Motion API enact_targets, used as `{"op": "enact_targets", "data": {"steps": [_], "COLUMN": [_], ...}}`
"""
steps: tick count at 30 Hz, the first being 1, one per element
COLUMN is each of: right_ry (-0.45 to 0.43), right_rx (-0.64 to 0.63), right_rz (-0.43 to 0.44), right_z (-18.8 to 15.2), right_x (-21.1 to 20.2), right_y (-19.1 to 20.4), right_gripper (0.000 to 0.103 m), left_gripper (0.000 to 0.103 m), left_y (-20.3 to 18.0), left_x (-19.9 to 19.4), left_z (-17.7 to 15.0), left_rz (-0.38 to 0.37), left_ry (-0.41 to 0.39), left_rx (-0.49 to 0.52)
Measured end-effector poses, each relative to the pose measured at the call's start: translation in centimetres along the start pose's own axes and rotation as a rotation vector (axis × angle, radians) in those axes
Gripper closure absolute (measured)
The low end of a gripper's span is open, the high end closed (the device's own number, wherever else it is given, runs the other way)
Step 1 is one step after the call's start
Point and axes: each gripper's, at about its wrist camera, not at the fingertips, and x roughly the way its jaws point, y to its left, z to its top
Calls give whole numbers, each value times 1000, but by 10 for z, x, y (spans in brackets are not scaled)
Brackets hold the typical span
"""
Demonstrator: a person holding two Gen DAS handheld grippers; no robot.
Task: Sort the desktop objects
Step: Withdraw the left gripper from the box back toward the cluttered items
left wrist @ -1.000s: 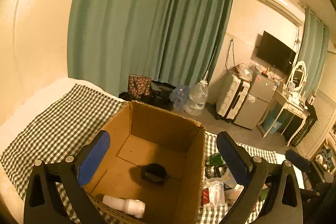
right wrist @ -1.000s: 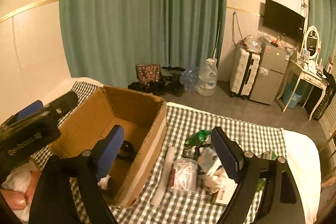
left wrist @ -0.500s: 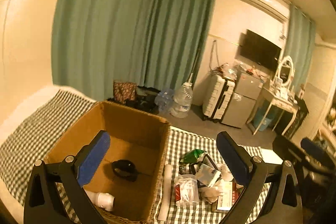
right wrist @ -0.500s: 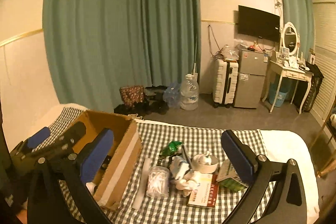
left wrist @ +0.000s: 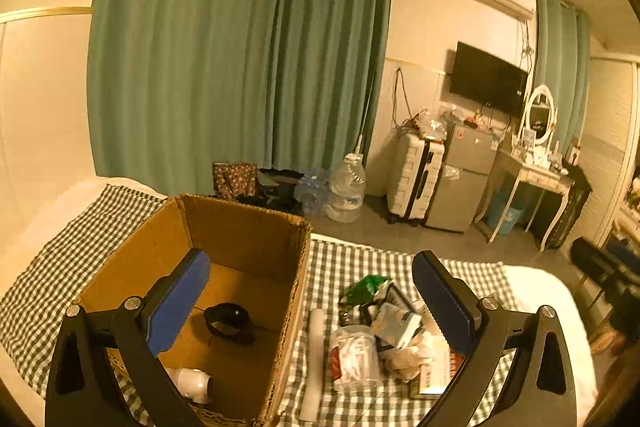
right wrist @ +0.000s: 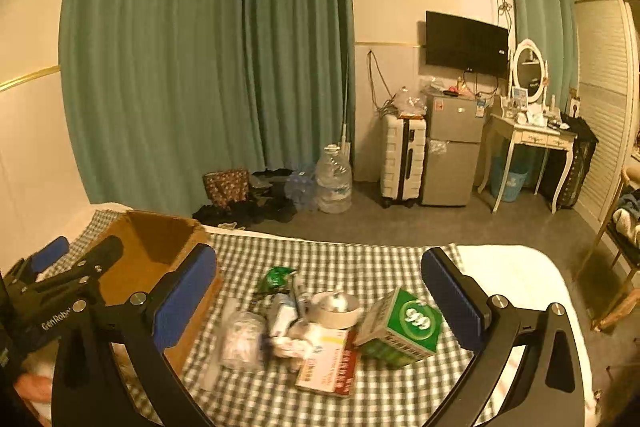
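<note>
Left gripper [left wrist: 312, 301]: two black plastic arms with flat blue pads, spread wide, nothing between them. It hangs above the boundary between the cardboard box [left wrist: 244, 227] and the pile of loose items.

Right gripper [right wrist: 320, 297]: same construction, pads spread wide, empty. It hangs over the pile.

Support surface: a green-and-white checked cloth [right wrist: 360, 263], woven, lying flat.

Pile, right wrist view, near to far:
- A flat red-and-white booklet [right wrist: 330, 367], rectangular, lying flat.
- A green carton [right wrist: 400, 327], box-shaped, tilted, with a white round mark on its upper face; it touches the booklet.
- A clear plastic jar [right wrist: 242, 341], cylindrical, blurred; the contents cannot be identified.
- A white round dish [right wrist: 336, 309] holding a metallic cone-shaped item.
- A green foil packet [right wrist: 276, 277], crumpled, at the far edge of the pile.

A white tube [left wrist: 314, 359] lies on the cloth just beside the box wall.

Container: the cardboard box is corrugated, brown, open at the top, with ragged edges. Contents, left wrist view: a white bottle [left wrist: 192, 385] lying on its side at the near end, and a black ring-shaped object [left wrist: 228, 319] on the floor of the box, further in.

Beyond the cloth: grey carpet, a large clear water jug [right wrist: 334, 179], a white ribbed suitcase [right wrist: 402, 161], a grey mini fridge [right wrist: 452, 151], a white dressing table [right wrist: 528, 141] with an oval mirror, a wall television [right wrist: 466, 45] and teal curtains [right wrist: 208, 67].
</note>
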Motion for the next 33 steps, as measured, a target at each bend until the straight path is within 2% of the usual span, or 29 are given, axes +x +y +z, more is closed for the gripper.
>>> {"op": "enact_targets", "data": {"steps": [6,12,17,25,29,33], "right_ry": [2,5,34,48,64,96], "right_rx": [11,13,16,35,23,-26], "right_rz": [-28,-71,-106,-115,-112,-118], "right_z": [-9,-23,-41,-54,-62,-71], "right_x": [12,32,53,71,82,90], "right_y": [-30,-53,-71,-95,-101,-99], "right_gripper": [0,0,0,0,0,0], "left_gripper": [0,0,0,0,0,0], "left_y": [-7,-28,-53,-80,-88,-88], "left_x": [14,38,50,70,84,101], "left_z": [-7,-29,-42,-65,-72,-93], "left_rz": [-1,-5,-57,-103,-99,-82], "left_ry": [21,55,75,107,140,218], "left_rx": [5,97,180,247,244,233]}}
